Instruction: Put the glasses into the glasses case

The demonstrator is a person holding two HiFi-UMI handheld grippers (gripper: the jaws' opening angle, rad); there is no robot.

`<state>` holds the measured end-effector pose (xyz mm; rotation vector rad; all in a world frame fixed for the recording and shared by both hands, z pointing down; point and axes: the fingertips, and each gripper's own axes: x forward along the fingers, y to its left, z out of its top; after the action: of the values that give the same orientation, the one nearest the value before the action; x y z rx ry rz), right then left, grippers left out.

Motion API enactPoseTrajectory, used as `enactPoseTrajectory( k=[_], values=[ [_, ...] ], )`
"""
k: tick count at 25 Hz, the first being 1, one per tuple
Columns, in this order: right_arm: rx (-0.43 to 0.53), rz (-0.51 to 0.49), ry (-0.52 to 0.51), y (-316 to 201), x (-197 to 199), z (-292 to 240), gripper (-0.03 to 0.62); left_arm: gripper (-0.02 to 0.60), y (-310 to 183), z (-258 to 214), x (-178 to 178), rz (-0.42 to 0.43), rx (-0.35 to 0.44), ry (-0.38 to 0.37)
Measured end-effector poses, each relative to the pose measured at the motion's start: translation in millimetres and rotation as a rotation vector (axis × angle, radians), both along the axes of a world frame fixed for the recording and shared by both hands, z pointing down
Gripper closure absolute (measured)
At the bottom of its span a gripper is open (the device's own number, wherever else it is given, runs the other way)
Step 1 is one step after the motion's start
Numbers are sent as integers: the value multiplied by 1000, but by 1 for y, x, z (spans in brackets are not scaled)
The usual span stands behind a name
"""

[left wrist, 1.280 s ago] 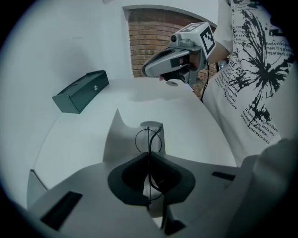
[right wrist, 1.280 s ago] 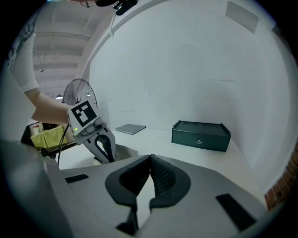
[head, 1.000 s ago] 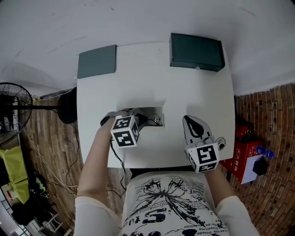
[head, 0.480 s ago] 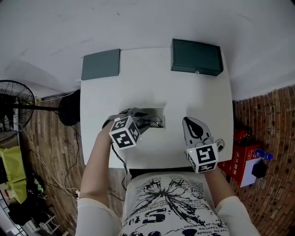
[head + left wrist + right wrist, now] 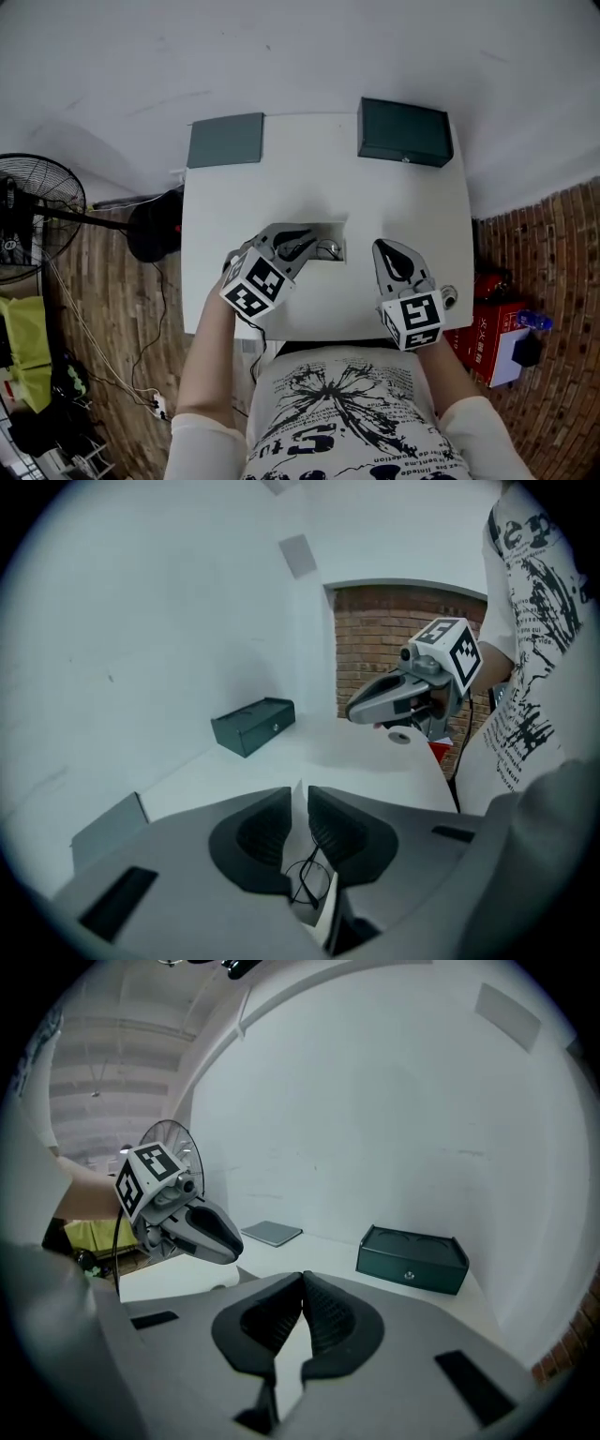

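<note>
A thin wire pair of glasses (image 5: 314,883) lies in a shallow white open case (image 5: 334,229) near the middle of the white table (image 5: 309,187). My left gripper (image 5: 305,246) hangs above the case's left part, pointing down at it. Its jaws (image 5: 300,794) have just been closing and now stand a narrow gap apart, with nothing between them. In the left gripper view the glasses show below the pads, apart from them. My right gripper (image 5: 382,246) hovers right of the case, its pads (image 5: 302,1281) touching at the tips and empty.
A dark green box (image 5: 405,131) stands at the table's back right and a flat grey pad (image 5: 225,139) at its back left. A small round disc (image 5: 400,736) lies by the right edge. A fan (image 5: 37,202) stands left of the table, a red box (image 5: 492,328) to its right.
My left gripper has lifted off the white case and tilted, leaving the glasses lying inside. The right gripper has risen a little.
</note>
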<state>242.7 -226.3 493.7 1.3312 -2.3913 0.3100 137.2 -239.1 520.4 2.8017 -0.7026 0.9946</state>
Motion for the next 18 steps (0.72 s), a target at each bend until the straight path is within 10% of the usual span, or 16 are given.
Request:
enactPoseTrajectory(
  k=[18],
  values=[
    [140, 28, 1, 13, -51, -77, 579, 568, 17, -140, -96, -313, 296, 261]
  ],
)
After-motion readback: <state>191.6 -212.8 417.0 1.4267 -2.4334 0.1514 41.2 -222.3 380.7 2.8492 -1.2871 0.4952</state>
